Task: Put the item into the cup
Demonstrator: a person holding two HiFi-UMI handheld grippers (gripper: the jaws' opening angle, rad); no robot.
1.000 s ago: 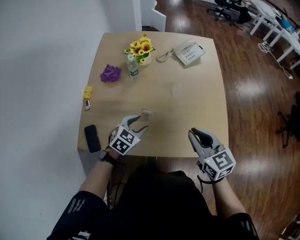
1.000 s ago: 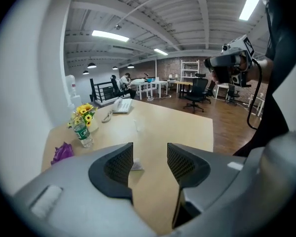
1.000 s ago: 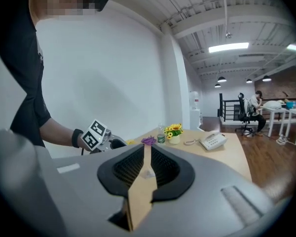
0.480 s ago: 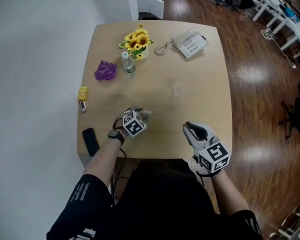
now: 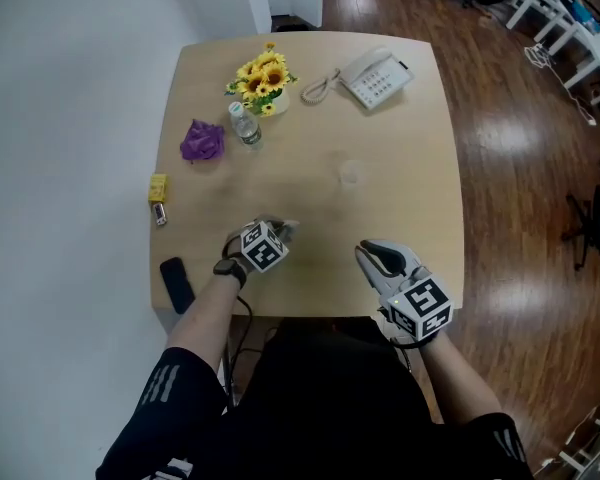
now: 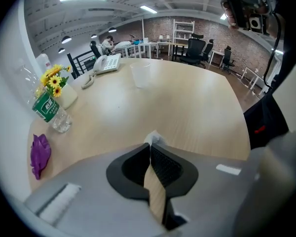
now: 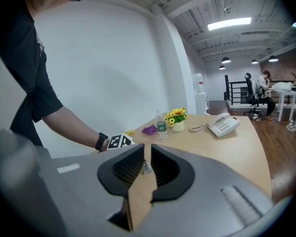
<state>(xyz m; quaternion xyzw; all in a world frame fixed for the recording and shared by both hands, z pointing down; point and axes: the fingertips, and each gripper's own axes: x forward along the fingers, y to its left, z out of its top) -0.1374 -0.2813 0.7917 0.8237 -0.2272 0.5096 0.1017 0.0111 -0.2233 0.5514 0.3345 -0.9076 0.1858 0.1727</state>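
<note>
Table (image 5: 410,138): one, pale wood, rounded corners. Its near edge is hidden behind the person's dark torso (image 5: 320,398).

Grippers: two.
- Left gripper (image 5: 278,232) is low over the near left part of the table. Its jaws are closing until the pads meet, pinching a white crumpled scrap (image 6: 154,138) at their very tips. Most of the scrap is covered by the jaws, so its material is unclear.
- Right gripper (image 5: 372,253) is over the near right edge. Its jaws are drawn in to a thin slit and have hold of nothing.

Telephone (image 5: 377,72): one, white, on the far side, with a coiled cord trailing to its left.

Sunflowers (image 5: 257,70): one bunch, far left. From the head view the blooms cover the pot.

Purple crumpled object (image 5: 201,141): one, on the left side. I cannot tell what it is.

Water bottle (image 5: 243,128): one, clear with a green label, upright between the purple object and the flowers. Its fill level is not readable.

Black flat object (image 5: 176,283): one, at the near left corner, too small to identify.

Clear cup (image 5: 351,174): one, upright near the table's middle, with the wood showing through its wall. It is well apart from the left gripper and the scrap.

Yellow block (image 5: 157,187): one, at the left edge. One small pale object (image 5: 161,213) lies just beside it on the near side, too small to make out.
</note>
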